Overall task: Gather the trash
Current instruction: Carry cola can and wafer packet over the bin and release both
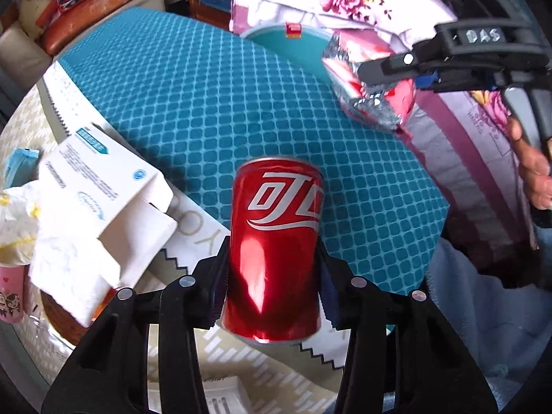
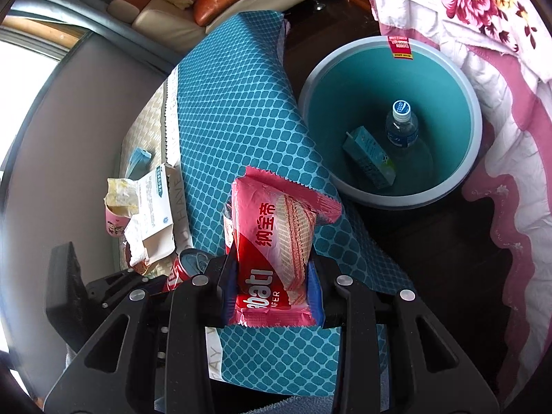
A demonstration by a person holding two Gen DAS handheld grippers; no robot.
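Teal bin holds a bottle and carton, seen only rightward; my left gripper clamps the red can, my right gripper the wafer wrapper.

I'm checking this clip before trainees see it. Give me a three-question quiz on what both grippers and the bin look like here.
1. True or false: the left gripper is shut on a red soda can.
2. What does the right gripper hold? A) a water bottle B) a pink wafer wrapper C) a white carton
3. Name the two things lying in the teal bin.

Key
1. True: the pads press on both sides of the can.
2. B.
3. A capped water bottle and a small drink carton.
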